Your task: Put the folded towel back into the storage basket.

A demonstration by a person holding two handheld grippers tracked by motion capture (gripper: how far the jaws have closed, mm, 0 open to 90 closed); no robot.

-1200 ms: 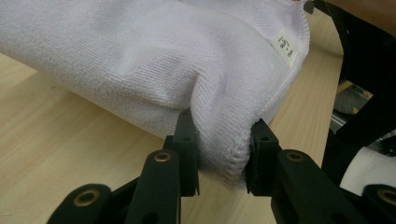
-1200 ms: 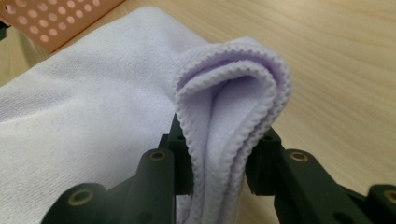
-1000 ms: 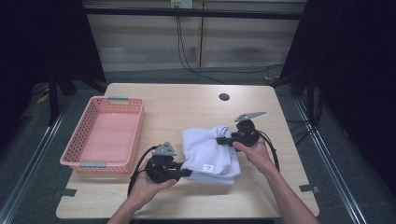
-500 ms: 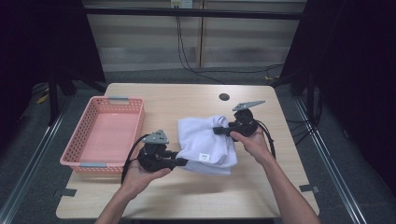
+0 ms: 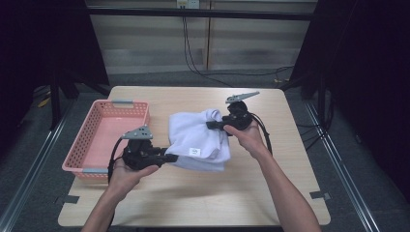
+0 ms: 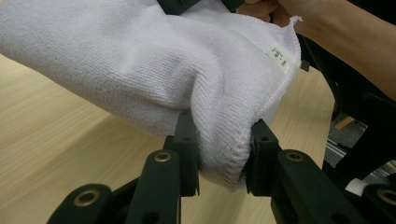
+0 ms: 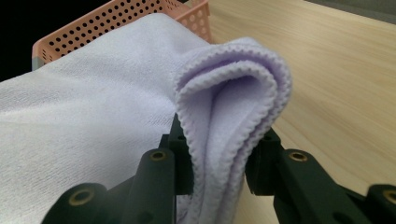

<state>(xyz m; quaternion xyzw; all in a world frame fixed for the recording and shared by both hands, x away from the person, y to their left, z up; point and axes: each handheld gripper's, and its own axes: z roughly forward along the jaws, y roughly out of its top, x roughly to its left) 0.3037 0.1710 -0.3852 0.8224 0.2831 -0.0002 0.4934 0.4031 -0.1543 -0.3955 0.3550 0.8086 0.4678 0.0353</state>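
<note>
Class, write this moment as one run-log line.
left gripper: shut on towel | right gripper: shut on towel | towel: beside pink basket

Folded white towel (image 5: 199, 137), lifted off table

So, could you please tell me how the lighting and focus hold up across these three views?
High view: the table is evenly lit, the surroundings fall into darkness, and the whole picture is slightly soft. Left gripper view: the towel weave is crisp, the fingers near the lens a little soft. Right gripper view: the towel folds are sharp, the basket behind blurs.
</note>
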